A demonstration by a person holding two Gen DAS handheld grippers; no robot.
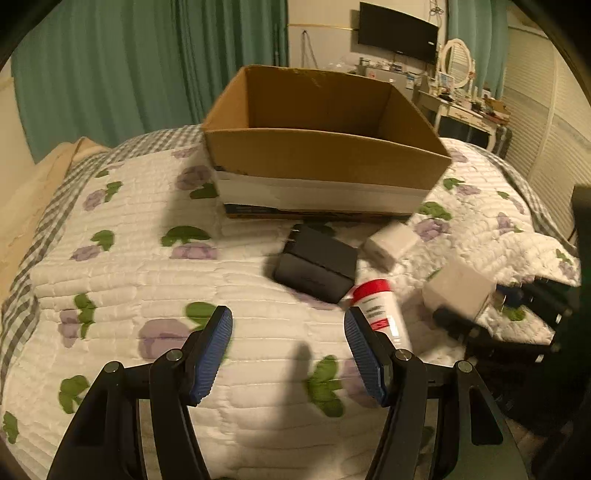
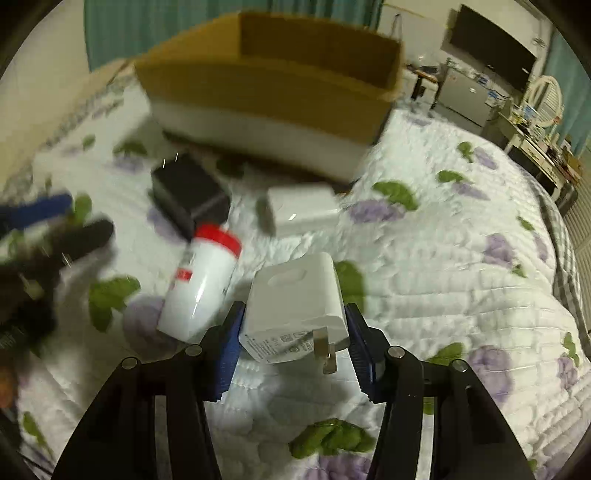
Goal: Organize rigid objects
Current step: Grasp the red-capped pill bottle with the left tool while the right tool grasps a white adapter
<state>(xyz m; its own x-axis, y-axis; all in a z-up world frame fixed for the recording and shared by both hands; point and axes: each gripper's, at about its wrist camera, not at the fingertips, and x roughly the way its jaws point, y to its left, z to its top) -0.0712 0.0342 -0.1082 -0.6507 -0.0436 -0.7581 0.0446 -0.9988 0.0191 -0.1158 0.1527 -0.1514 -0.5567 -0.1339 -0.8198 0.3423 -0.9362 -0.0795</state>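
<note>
An open cardboard box (image 1: pixel 325 155) (image 2: pixel 266 88) stands on the quilted bed. In front of it lie a black charger (image 1: pixel 316 264) (image 2: pixel 188 192), a small white charger (image 1: pixel 391 243) (image 2: pixel 303 210) and a white bottle with a red cap (image 1: pixel 380 310) (image 2: pixel 201 284). My right gripper (image 2: pixel 293 328) is shut on a larger white charger (image 2: pixel 295 314) (image 1: pixel 458 291), plug prongs toward the camera. My left gripper (image 1: pixel 288 332) is open and empty above the quilt, the bottle just outside its right finger.
The floral quilt (image 1: pixel 129 280) (image 2: pixel 461 295) covers the bed. Green curtains (image 1: pixel 110 66) hang behind. A dressing table with a mirror (image 1: pixel 458 74) and a wall TV (image 1: pixel 399 33) stand at the back right. The left gripper shows blurred at the left of the right wrist view (image 2: pixel 55 229).
</note>
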